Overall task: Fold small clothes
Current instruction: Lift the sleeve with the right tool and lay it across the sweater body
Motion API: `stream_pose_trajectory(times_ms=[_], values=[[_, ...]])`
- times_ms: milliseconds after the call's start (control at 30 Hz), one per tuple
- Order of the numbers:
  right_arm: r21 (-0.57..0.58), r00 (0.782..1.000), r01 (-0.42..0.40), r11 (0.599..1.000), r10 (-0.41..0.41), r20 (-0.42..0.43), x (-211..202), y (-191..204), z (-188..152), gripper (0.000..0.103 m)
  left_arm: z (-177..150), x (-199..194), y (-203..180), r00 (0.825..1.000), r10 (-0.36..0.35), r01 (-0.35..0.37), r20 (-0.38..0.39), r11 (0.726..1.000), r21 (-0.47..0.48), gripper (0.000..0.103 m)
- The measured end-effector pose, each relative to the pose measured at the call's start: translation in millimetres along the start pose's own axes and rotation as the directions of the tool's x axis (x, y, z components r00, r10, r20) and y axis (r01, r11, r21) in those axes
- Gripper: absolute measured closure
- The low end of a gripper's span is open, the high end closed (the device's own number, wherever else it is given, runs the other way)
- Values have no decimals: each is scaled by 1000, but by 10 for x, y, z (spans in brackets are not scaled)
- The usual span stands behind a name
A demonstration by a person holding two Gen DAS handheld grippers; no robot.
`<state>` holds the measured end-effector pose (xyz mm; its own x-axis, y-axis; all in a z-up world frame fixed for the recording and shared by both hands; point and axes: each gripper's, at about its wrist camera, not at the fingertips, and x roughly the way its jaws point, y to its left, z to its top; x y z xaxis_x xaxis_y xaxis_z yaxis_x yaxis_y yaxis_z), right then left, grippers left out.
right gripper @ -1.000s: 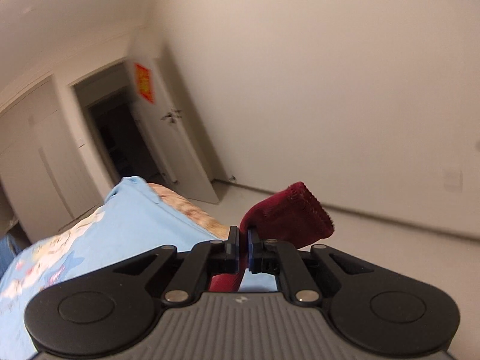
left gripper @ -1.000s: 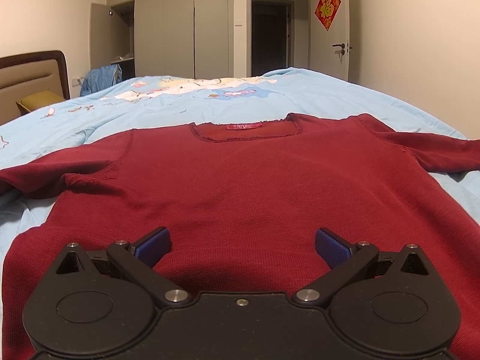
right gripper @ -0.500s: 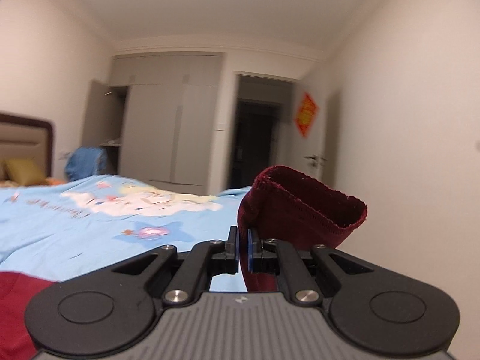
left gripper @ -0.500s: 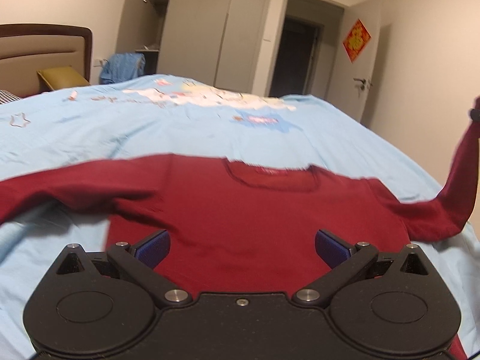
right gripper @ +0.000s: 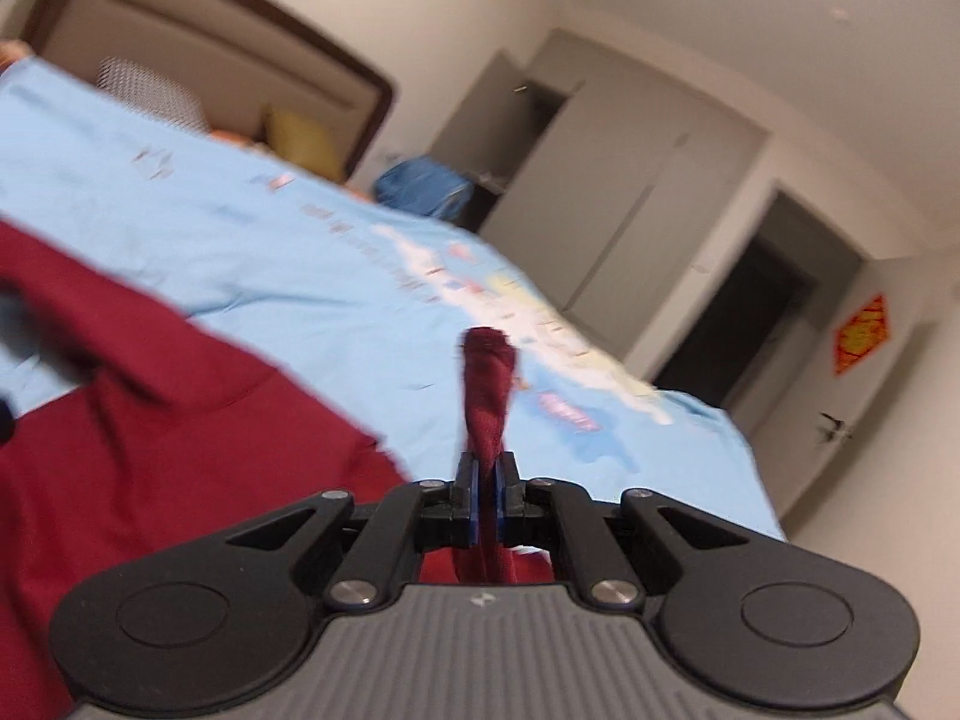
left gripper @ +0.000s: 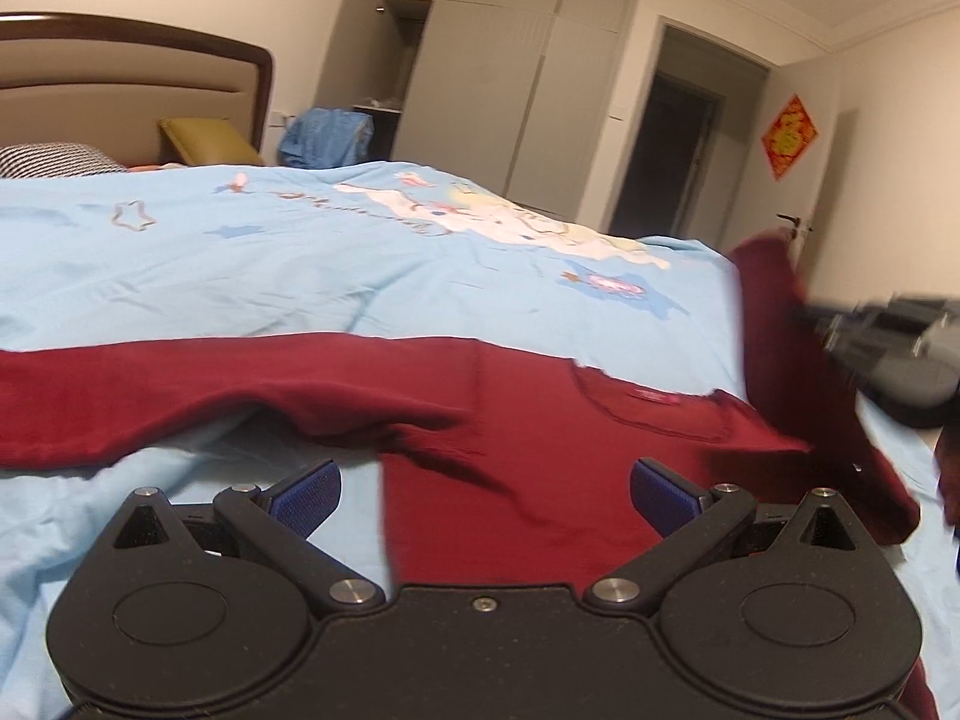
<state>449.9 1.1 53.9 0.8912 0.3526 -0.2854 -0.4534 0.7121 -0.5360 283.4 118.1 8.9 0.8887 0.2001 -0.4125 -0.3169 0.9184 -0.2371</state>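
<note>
A dark red knit sweater [left gripper: 528,456] lies flat on the light blue bedspread [left gripper: 270,264], neckline away from me, its left sleeve [left gripper: 150,396] stretched out to the left. My left gripper [left gripper: 483,483] hovers open low over the sweater's left side, nothing between its blue pads. My right gripper [right gripper: 487,495] is shut on the right sleeve [right gripper: 487,378], whose cuff stands up in front of the jaws. In the left wrist view that sleeve [left gripper: 774,324] rises at the right, held up over the sweater's right shoulder by the blurred right gripper [left gripper: 840,324].
The bed's headboard [left gripper: 132,84] and pillows [left gripper: 204,141] are at far left. Grey wardrobes [left gripper: 510,96], a dark doorway [left gripper: 666,156] and a door with a red decoration [left gripper: 789,135] stand beyond the bed. A blue bundle [left gripper: 327,135] lies by the wardrobe.
My right gripper has swung left, carrying the raised sleeve in over the sweater's body. My left gripper has shifted left toward the sweater's left side, still open.
</note>
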Motion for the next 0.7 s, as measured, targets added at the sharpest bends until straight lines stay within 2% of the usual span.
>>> stream_pose_trajectory(times_ms=[133, 233, 433, 533, 633, 700], values=[[-102, 994, -98, 990, 94, -50, 41, 467, -100, 97, -16, -16, 161, 999, 50, -49, 8, 998, -37, 1], [-192, 988, -149, 970, 137, -74, -135, 800, -240, 97, -31, -9, 241, 998, 63, -63, 4, 997, -52, 1], [-312, 980, -200, 929, 185, -78, -408, 1103, -512, 97, -77, 38, 248, 998, 67, -68, -11, 996, -55, 1], [-333, 975, -221, 917, 209, -74, -527, 1136, -597, 95, -87, 70, 198, 999, 49, -50, -13, 997, -55, 1], [-300, 968, -249, 921, 239, -72, -639, 1071, -663, 85, -72, 124, 115, 1000, 18, -18, -8, 999, -49, 1], [-249, 967, -254, 935, 244, -69, -725, 962, -679, 54, -65, 203, 35, 1000, -5, 4, -16, 999, -41, 1]])
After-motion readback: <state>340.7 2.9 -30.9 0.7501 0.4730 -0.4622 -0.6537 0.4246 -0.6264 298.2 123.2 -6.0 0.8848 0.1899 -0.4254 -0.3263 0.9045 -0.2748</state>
